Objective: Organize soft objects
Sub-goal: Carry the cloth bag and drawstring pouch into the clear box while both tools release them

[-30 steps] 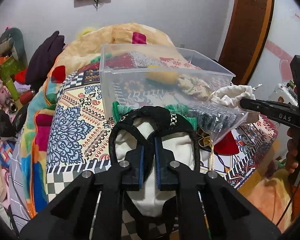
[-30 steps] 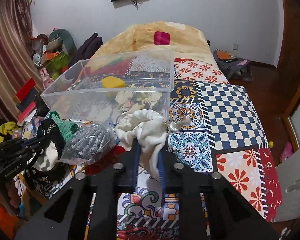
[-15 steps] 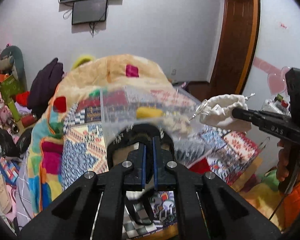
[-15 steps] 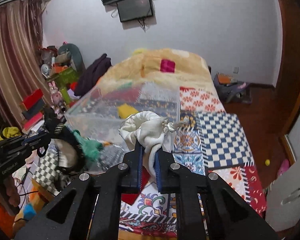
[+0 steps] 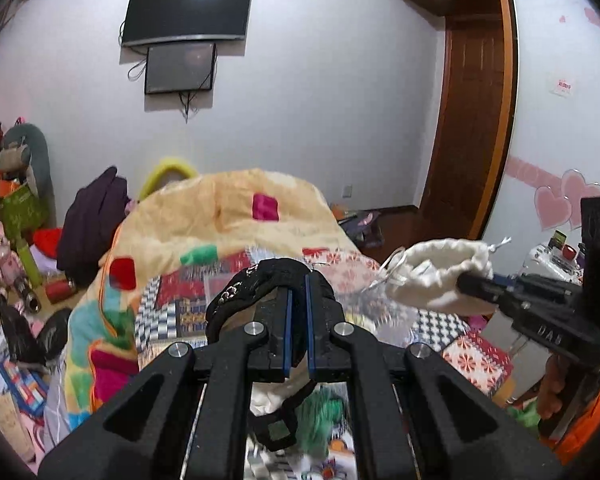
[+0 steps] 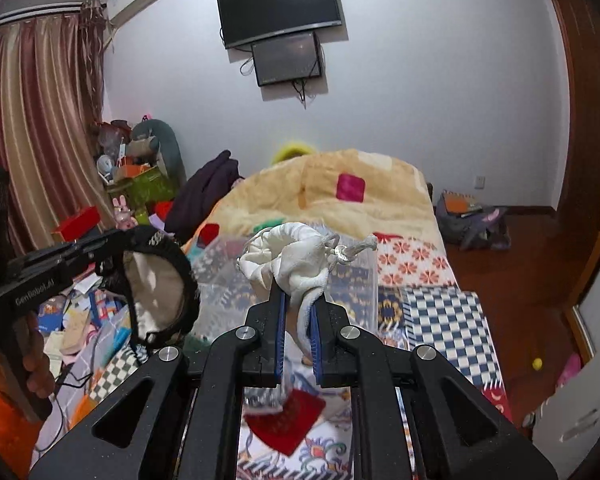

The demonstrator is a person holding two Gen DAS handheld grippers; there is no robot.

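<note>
Your left gripper (image 5: 296, 304) is clamped on the black knitted band of a black-rimmed cloth item (image 6: 160, 284), a rounded, cup-like shape with a pale lining, held up in the air to the left of the bed. Your right gripper (image 6: 296, 316) is pinched on a cream drawstring pouch (image 6: 296, 256), soft and crumpled, its knotted cord (image 6: 356, 248) sticking out to the right. Both are lifted above the patchwork bedspread (image 6: 440, 312). Just beyond and below the pouch stands a clear plastic bin (image 6: 356, 280); it is blurred, and you cannot make out its contents here. Below the right gripper a red cloth (image 6: 288, 420) lies flat on the bedspread. The bed's right half is bare checked fabric running to its edge; the floor on the left is crowded with clutter (image 6: 84, 320).
</note>
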